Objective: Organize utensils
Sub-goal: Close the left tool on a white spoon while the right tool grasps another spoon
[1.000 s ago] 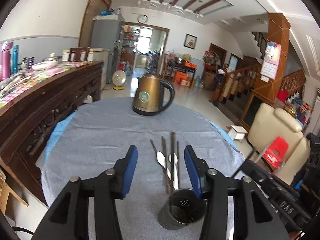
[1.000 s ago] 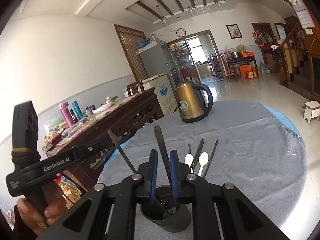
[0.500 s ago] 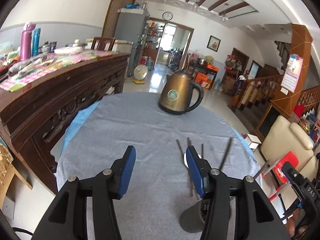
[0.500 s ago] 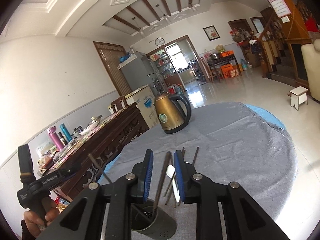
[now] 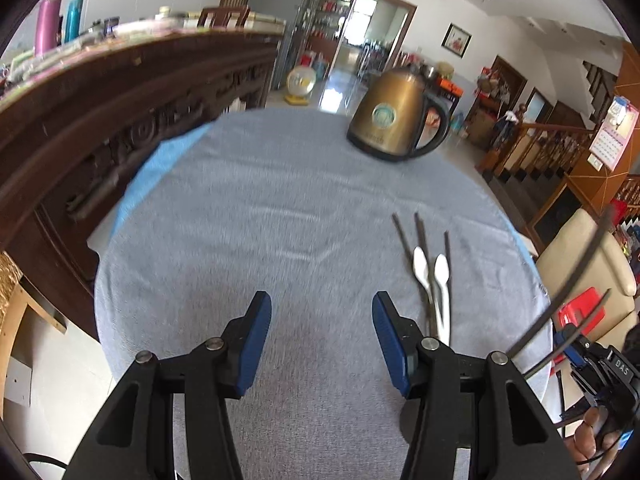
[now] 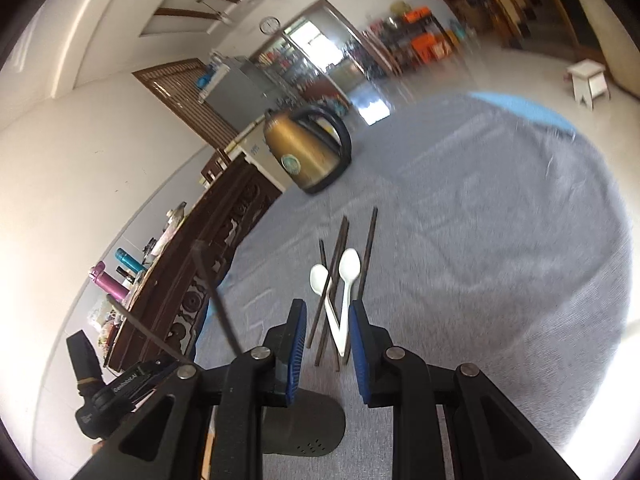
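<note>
The utensils lie in a loose bundle on the grey cloth (image 5: 248, 216) that covers my table; two white spoons (image 6: 335, 280) with their bowls toward the brass kettle (image 5: 394, 120), and several dark chopsticks (image 6: 370, 248) crossing among them. From the right wrist view I see the bundle straight ahead of my right gripper (image 6: 326, 354), its near ends lying just beyond the blue pads; those jaws have just been opening and stand slightly spread with nothing pinched between them. The dark perforated holder (image 6: 308, 424) sits close under that gripper, and two more chopsticks (image 5: 576, 280) slant up out of it at the right edge of the left wrist view. My left gripper (image 5: 320, 340) hangs over bare cloth to the left of the bundle, jaws spread about halfway and empty; the kettle stands well apart at the far side of the table, and a carved wooden sideboard (image 5: 120, 120) runs along the left.
</note>
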Demonstrator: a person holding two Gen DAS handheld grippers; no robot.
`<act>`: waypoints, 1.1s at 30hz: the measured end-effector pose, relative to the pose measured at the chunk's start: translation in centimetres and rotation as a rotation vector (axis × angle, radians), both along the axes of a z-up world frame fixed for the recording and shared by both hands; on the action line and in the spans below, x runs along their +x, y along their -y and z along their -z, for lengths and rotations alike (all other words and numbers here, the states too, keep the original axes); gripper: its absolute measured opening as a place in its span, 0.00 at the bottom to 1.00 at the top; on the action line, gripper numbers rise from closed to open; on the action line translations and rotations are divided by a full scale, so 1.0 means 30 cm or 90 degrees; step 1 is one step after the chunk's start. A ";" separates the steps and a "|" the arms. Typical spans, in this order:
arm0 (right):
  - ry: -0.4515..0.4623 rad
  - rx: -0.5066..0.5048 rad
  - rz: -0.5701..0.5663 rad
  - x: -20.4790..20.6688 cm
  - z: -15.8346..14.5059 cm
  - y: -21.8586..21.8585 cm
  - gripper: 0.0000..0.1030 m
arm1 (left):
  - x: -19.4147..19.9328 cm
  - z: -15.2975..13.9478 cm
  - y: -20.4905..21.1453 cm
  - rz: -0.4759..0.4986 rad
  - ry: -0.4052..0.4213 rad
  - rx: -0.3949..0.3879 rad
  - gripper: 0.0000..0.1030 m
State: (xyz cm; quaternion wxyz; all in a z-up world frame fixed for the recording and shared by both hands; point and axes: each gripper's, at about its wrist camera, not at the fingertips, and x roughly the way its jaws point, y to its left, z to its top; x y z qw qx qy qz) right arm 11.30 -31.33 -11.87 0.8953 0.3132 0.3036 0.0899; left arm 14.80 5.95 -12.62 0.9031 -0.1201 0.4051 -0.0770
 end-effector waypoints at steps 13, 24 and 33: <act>-0.106 0.114 -0.085 0.389 0.205 0.038 0.26 | 0.232 0.166 0.082 0.086 -0.125 -0.070 0.51; -0.124 0.102 -0.121 0.636 0.241 -0.020 0.26 | 0.453 0.190 0.300 0.190 -0.127 -0.079 0.51; -0.143 0.076 -0.123 0.758 0.279 -0.035 0.26 | 0.545 0.237 0.402 0.236 -0.147 -0.092 0.51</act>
